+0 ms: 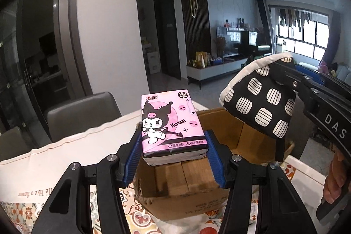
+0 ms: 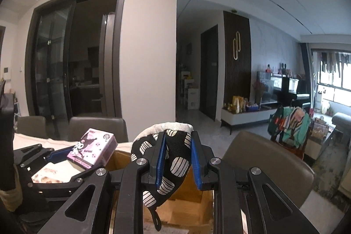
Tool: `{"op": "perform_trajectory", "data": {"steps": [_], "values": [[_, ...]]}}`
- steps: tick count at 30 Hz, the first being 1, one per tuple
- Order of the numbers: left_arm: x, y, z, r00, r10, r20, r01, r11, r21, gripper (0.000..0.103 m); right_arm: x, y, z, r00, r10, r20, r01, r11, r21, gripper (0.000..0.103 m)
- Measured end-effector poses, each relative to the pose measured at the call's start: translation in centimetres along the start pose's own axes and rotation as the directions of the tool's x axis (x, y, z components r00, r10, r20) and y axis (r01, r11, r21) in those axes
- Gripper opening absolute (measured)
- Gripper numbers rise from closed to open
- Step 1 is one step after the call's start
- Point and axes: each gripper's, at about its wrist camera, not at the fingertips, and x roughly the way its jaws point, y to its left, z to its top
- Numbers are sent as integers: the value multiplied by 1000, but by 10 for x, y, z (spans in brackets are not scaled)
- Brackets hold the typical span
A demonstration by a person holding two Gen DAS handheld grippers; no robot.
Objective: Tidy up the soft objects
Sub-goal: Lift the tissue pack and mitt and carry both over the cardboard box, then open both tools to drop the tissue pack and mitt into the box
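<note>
The left gripper [image 1: 173, 146] pinches the pink tissue pack [image 1: 172, 124] between its blue pads, above the open cardboard box [image 1: 193, 185]. Beside it, the right gripper [image 2: 178, 159] is pressed on the black patterned oven mitt [image 2: 173, 159], which hangs over the same box.

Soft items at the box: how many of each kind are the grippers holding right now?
Pink tissue pack, in the left gripper: 1
Black-and-white oven mitt, in the right gripper: 1
Total: 2, both held above the open cardboard box.

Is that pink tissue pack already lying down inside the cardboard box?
No, the pink tissue pack is held up between the left gripper's jaws, above the open cardboard box.
</note>
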Motion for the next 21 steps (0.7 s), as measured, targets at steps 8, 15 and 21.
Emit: {"op": "perform_trajectory", "data": {"steps": [8, 15, 21], "values": [[35, 0, -4, 996, -26, -81, 24, 999, -25, 55, 43, -1, -11, 996, 8, -88, -8, 1000, -2, 25], [42, -7, -5, 995, -15, -97, 17, 1000, 11, 61, 61, -13, -29, 984, 9, -179, -6, 1000, 19, 32], [32, -1, -6, 996, 11, -93, -13, 1000, -22, 63, 55, -18, -26, 985, 3, -175, 2, 1000, 26, 47]]}}
